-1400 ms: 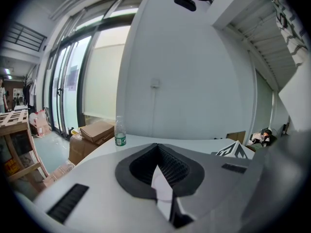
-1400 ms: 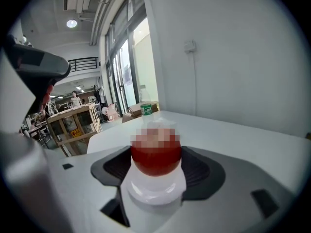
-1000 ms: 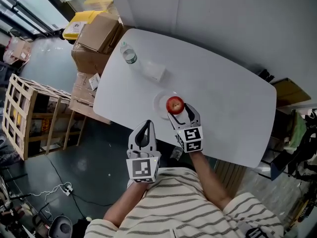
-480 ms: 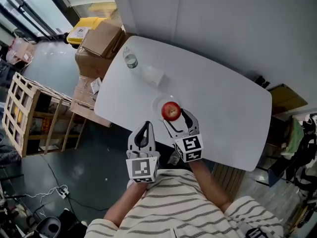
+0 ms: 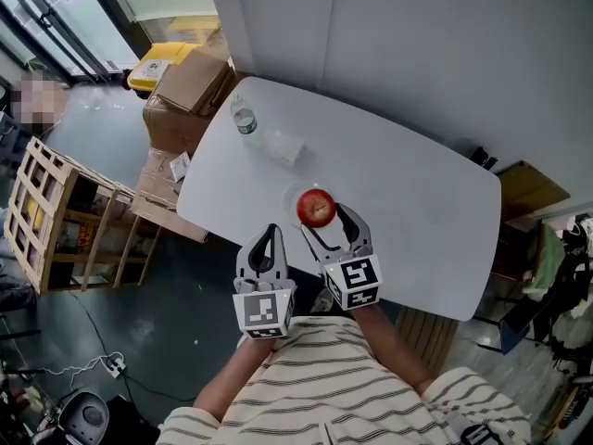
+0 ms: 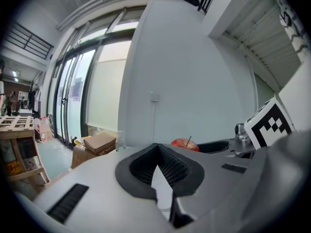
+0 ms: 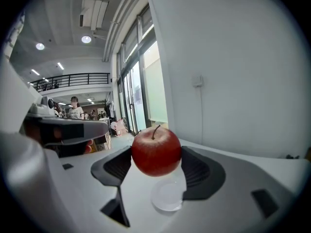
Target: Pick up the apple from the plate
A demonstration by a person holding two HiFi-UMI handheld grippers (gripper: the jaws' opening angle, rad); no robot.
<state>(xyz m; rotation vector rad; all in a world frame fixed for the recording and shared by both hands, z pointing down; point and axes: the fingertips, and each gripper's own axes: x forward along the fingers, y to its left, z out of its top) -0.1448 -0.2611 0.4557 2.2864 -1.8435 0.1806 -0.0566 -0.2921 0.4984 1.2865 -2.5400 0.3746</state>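
The red apple (image 5: 316, 208) sits between the pads of my right gripper (image 5: 321, 215), which is shut on it. In the right gripper view the apple (image 7: 156, 152) hangs above the small white plate (image 7: 167, 196), not touching it. From the head view, only a sliver of the plate (image 5: 291, 197) shows beside the apple, near the table's front edge. My left gripper (image 5: 269, 241) is shut with nothing in it, held off the table's near edge, left of the right one. The left gripper (image 6: 158, 168) view shows the apple (image 6: 184, 143) just past its jaws.
The white table (image 5: 408, 184) carries a clear bottle (image 5: 243, 119) and a small clear box (image 5: 285, 145) at its far left. Cardboard boxes (image 5: 185, 86), a yellow bin (image 5: 154, 63) and a wooden crate (image 5: 42, 216) stand on the floor to the left.
The right gripper has raised the apple off the plate and drawn it slightly toward me. The left gripper has stayed shut in about the same place.
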